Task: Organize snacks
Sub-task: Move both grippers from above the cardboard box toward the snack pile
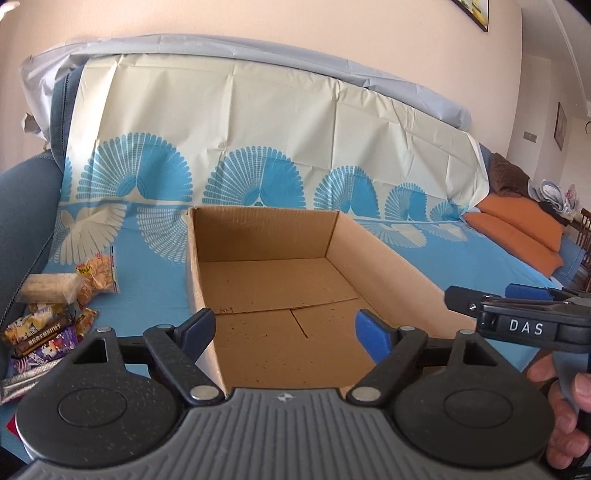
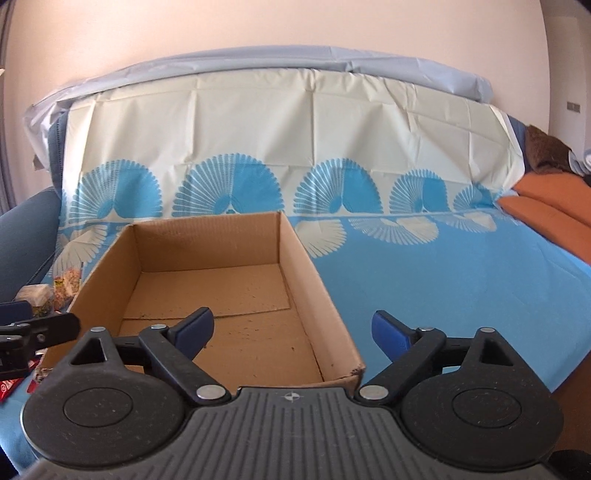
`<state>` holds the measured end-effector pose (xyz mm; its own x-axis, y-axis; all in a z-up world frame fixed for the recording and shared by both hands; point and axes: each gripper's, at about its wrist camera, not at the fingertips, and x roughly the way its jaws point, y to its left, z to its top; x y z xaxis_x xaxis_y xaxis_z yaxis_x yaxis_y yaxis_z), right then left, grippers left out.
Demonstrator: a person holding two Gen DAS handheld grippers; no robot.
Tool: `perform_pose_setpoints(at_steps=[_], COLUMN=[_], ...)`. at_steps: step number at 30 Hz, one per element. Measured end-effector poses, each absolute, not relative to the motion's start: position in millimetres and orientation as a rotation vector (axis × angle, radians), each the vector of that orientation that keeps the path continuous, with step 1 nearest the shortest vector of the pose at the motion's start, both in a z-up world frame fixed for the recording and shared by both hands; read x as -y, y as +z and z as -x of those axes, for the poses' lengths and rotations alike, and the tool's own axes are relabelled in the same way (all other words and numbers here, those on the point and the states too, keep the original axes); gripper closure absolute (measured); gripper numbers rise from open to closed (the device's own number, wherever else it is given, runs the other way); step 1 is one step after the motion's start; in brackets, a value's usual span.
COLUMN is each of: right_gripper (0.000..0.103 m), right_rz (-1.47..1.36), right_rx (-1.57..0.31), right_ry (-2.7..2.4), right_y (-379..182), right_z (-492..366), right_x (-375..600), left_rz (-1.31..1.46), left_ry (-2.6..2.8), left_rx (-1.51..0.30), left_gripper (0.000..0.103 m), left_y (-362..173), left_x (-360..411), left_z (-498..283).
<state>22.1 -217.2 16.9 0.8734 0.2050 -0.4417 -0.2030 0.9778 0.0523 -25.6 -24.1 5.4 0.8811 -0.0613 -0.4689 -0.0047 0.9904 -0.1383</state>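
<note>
Nearest in L wrist view: left gripper [image 1: 284, 328], fingers spread wide w/ nothing between them, hovering over the near end of the cardboard box [image 1: 388, 258]. One blue pad sits outside the box's left wall, the other over the box floor. At far right of the same view, right gripper [image 1: 495, 295] shows side-on, "DAS" on its body, w/ the person's hand [image 1: 565, 406] on the grip below it.

R wrist view: right gripper [image 2: 295, 328] also spread wide, nothing held. Its left pad hangs over the box [image 2: 314, 280] interior, its right pad outside the box's right wall, above the blue cloth [image 2: 461, 280]. Left gripper's tip [image 2: 40, 328] pokes in at the left edge.

Box is open-topped w/ bare floor flaps showing; no snacks inside.

Snacks [image 1: 48, 317] lie in a pile on the cloth just left of the box, apart from it: purple & dark bar wrappers nearest, a pale cake-like pack [image 1: 48, 288] behind, then an orange/clear bag of crisps [image 1: 99, 277] closest to the box wall. In R view only part of the pile [image 2: 62, 284] peeks past the box's left side.

Farther back: blue-and-cream fan-print cloth runs up over the sofa back [image 1: 240, 122], grey sheet along the top. Orange cushions [image 1: 517, 232] at far right, w/ a brown blanket [image 1: 509, 173] beyond. Cream wall [image 2: 258, 26] behind.
</note>
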Motion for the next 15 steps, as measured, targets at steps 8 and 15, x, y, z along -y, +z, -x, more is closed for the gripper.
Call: perform_pose_setpoints(at_steps=[8, 15], right_gripper=[0.001, 0.001], right_rz=[0.011, -0.029], right_rx=[-0.395, -0.447], right_ry=[0.203, 0.235], right_y=[19.5, 18.0], right_z=[-6.7, -7.7], right_x=[196.2, 185.7], left_rz=[0.124, 0.104], left_ry=[-0.053, -0.055], left_rx=[-0.494, -0.535], left_gripper=[0.000, 0.000], left_y=[12.0, 16.3], left_x=[22.3, 21.1], left_z=[36.1, 36.4])
